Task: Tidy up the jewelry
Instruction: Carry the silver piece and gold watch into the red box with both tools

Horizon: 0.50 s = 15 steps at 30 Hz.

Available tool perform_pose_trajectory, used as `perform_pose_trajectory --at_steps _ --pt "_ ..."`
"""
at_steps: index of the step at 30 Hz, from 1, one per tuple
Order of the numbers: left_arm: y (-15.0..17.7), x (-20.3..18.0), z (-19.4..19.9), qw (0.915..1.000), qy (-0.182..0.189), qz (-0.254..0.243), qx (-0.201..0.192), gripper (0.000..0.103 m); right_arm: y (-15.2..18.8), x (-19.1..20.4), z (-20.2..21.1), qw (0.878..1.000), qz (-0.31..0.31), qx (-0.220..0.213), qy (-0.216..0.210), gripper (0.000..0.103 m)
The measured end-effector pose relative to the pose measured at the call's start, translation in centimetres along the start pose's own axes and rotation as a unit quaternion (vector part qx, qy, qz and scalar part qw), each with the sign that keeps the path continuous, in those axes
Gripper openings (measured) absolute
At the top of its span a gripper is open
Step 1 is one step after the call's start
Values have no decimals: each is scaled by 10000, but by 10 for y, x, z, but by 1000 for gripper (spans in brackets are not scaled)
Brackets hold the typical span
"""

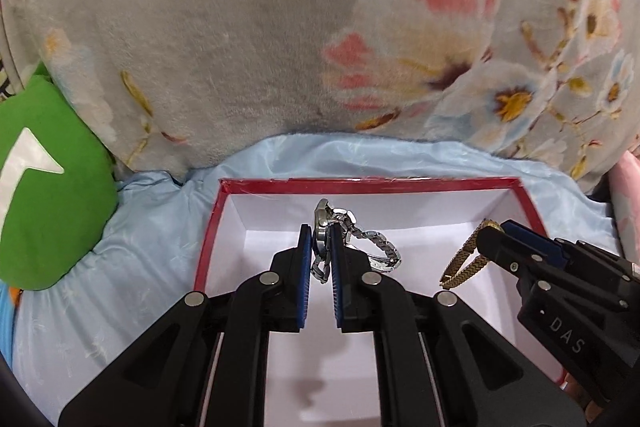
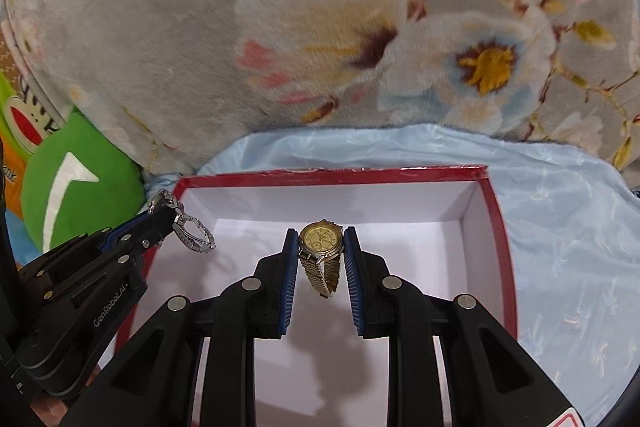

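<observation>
The silver watch [image 1: 326, 227] sits edge-on between the blue ribbed pads of the left gripper [image 1: 320, 247], so its dial cannot be read from the left wrist view; only the rim of the case and a loop of steel link bracelet hanging to the right show. The left gripper is clamped on it above the red-rimmed box [image 1: 360, 183]. From the right wrist view the same watch is small and partly hidden behind the black fingers.

The right gripper [image 2: 320, 247] is closed on the gold watch [image 2: 321, 239], pinching the round case by its sides (the pale gold dial faces the camera, its markings too small to make out). Its mesh strap dangles over the box's smooth white cardboard floor, not touching it.

The box's near edge is cut off by the gripper bodies. It rests on a crinkled light-blue satin cloth [image 2: 560, 227], with a plush floral blanket [image 2: 200, 27] behind and a green plush toy [image 1: 48, 187] to the left, cropped by the frame.
</observation>
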<state>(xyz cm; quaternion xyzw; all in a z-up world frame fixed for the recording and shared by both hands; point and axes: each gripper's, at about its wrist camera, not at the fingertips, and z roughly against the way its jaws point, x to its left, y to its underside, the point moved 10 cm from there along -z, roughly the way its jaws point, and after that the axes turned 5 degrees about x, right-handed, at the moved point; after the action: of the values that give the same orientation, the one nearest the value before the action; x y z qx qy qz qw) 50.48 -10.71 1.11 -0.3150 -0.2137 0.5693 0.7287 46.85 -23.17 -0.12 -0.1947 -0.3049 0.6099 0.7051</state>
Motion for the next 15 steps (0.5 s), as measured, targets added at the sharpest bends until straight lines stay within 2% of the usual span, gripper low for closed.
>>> perform_pose_trajectory --at_steps 9,12,15 --pt "10 1 -50 9990 -183 -36 402 10 11 -14 -51 9989 -47 443 147 22" --pt "13 6 -59 9981 -164 132 572 11 14 -16 -57 9986 -29 489 191 22" --pt "12 12 -59 9979 -207 258 552 12 17 -18 -60 9984 -47 517 203 22"
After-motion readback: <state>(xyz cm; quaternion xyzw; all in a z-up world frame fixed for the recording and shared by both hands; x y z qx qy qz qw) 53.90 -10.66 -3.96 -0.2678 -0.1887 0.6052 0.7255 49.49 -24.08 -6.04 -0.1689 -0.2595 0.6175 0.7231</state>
